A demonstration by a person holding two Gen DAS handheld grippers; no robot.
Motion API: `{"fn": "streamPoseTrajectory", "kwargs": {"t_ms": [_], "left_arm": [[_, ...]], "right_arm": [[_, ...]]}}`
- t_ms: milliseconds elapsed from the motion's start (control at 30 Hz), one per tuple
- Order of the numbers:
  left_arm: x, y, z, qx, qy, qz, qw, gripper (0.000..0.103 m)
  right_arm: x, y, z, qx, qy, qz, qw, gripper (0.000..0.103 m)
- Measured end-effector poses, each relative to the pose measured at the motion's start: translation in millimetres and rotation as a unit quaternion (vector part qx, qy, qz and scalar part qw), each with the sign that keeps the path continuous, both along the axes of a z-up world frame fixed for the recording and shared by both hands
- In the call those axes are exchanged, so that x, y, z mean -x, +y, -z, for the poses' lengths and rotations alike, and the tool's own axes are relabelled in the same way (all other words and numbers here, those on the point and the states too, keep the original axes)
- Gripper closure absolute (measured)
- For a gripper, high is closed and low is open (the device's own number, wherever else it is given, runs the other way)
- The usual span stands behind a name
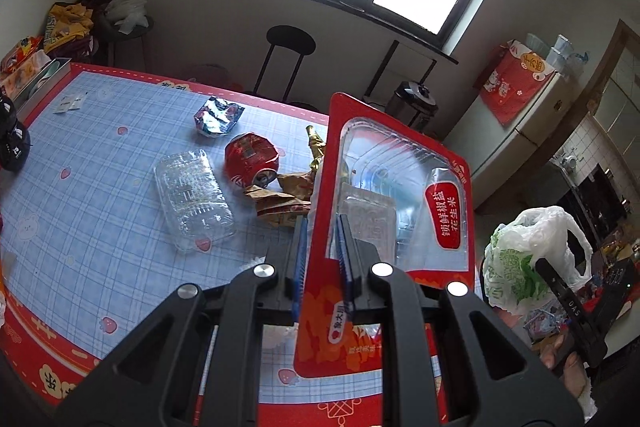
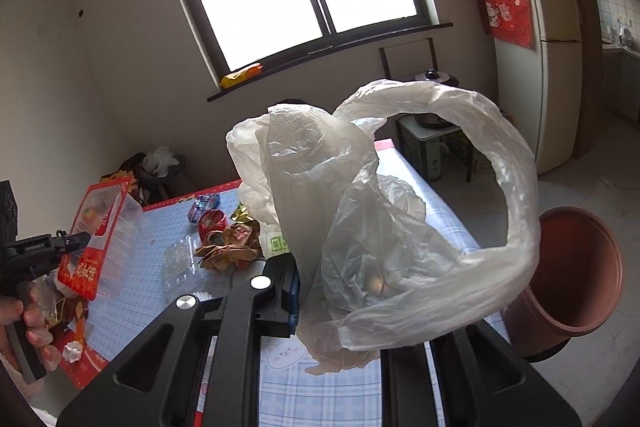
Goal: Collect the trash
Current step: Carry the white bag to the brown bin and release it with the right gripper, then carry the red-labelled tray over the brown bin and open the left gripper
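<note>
My left gripper (image 1: 323,227) is shut on a red snack package with a clear plastic window (image 1: 394,195) and holds it upright above the table; it also shows in the right wrist view (image 2: 96,227). My right gripper (image 2: 320,267) is shut on a white plastic bag (image 2: 380,195), held open in the air; the bag hides the right finger. The bag shows at the right of the left wrist view (image 1: 524,259). On the table lie a crushed red can (image 1: 250,163), a clear plastic tray (image 1: 194,199), brown wrappers (image 1: 280,203) and a silver foil wrapper (image 1: 218,117).
The table has a blue checked cloth with a red border (image 1: 80,155). A brown bin (image 2: 572,275) stands on the floor to the table's right. A black stool (image 1: 290,47), a fridge (image 2: 536,67) and a cooker (image 1: 414,99) stand beyond. Crumpled paper (image 2: 72,351) lies near the table's edge.
</note>
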State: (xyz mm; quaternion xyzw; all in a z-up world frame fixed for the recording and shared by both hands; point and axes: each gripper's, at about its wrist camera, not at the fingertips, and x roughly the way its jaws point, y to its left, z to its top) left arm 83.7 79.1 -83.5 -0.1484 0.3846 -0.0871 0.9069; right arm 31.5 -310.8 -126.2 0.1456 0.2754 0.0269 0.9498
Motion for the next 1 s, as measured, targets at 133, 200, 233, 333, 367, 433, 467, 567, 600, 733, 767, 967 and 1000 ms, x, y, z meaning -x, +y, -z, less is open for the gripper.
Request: {"fn": "streamPoseTrajectory", "kwargs": {"t_ms": [133, 200, 233, 333, 367, 433, 467, 567, 600, 733, 767, 967, 1000], "left_arm": [[2, -30, -1, 0.011, -0.004, 0.013, 0.9998, 0.085], [4, -42, 2, 0.014, -0.003, 0.018, 0.9997, 0.085], [4, -47, 3, 0.016, -0.002, 0.019, 0.9997, 0.085], [5, -61, 9, 0.018, 0.003, 0.019, 0.9996, 0.085], [5, -66, 11, 0.017, 0.005, 0.019, 0.9997, 0.085], [5, -74, 15, 0.017, 0.009, 0.017, 0.9997, 0.085], [5, -78, 17, 0.017, 0.011, 0.017, 0.9997, 0.085], [8, -87, 23, 0.014, 0.017, 0.015, 0.9996, 0.085], [8, -89, 25, 0.012, 0.020, 0.015, 0.9996, 0.085], [7, -93, 29, 0.010, 0.025, 0.010, 0.9996, 0.085], [7, -93, 29, 0.011, 0.025, 0.010, 0.9996, 0.085], [2, -104, 24, 0.009, 0.020, 0.021, 0.9995, 0.085], [0, -106, 23, 0.009, 0.019, 0.024, 0.9995, 0.085]], "right_arm": [[3, -66, 2, 0.035, 0.010, 0.064, 0.997, 0.087], [1, -101, 6, 0.048, 0.021, 0.092, 0.994, 0.087], [0, -120, 9, 0.054, 0.026, 0.107, 0.992, 0.087], [-11, -169, 24, 0.069, 0.055, 0.138, 0.987, 0.087], [-14, -183, 31, 0.072, 0.067, 0.147, 0.984, 0.087], [-23, -210, 47, 0.074, 0.092, 0.162, 0.980, 0.087], [-25, -221, 57, 0.074, 0.106, 0.168, 0.977, 0.087], [-39, -248, 85, 0.072, 0.149, 0.177, 0.970, 0.087], [-43, -253, 92, 0.070, 0.160, 0.178, 0.968, 0.087], [-53, -266, 107, 0.064, 0.175, 0.182, 0.966, 0.073], [-54, -266, 107, 0.068, 0.175, 0.187, 0.964, 0.059], [-48, -269, 81, 0.064, 0.141, 0.202, 0.967, 0.016], [-44, -267, 73, 0.064, 0.131, 0.207, 0.968, 0.013]]}}
